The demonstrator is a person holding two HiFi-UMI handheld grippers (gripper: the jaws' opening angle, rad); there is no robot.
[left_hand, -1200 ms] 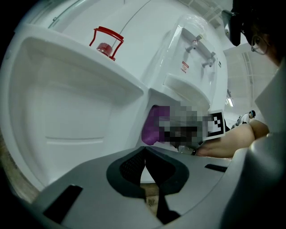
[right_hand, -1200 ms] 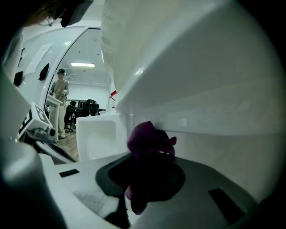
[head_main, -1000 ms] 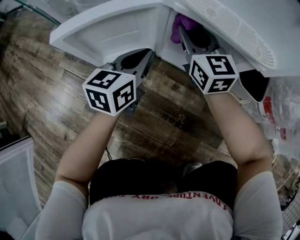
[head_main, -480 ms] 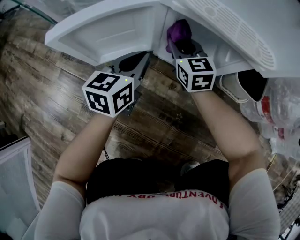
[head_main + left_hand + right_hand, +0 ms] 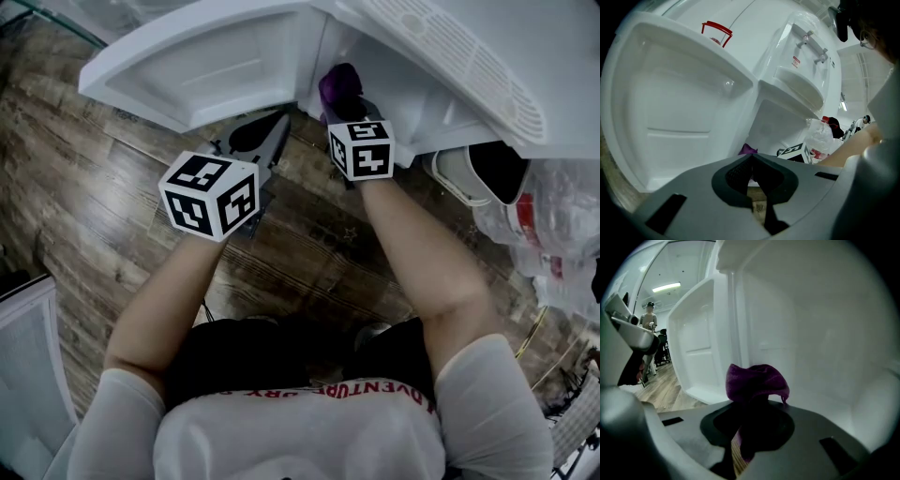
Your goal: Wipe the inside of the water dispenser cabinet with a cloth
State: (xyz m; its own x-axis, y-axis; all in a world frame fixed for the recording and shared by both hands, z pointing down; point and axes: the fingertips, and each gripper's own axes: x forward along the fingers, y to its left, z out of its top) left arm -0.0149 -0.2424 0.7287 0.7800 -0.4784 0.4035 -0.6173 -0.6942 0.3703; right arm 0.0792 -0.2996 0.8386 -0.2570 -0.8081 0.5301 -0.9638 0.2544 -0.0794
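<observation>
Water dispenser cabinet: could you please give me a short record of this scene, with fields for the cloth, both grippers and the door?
cloth: purple cloth, bunched, inside the cabinet opening
right gripper: shut on the purple cloth
left gripper: jaws together, nothing between them, outside by the door
cabinet door: open, white
cabinet interior: white
cloth touching a wall: cannot tell

Shirt (image 5: 309,441), head view: one line of red capitals (image 5: 375,394) across it, seen upside down. The part "ADVENTU" reads; the remainder is illegible.

Water dispenser (image 5: 764,37), left gripper view: red-and-white sticker (image 5: 795,61) beside the taps, print too small to read.

Clear plastic packaging (image 5: 562,206), head view: red label (image 5: 536,220), illegible.
</observation>
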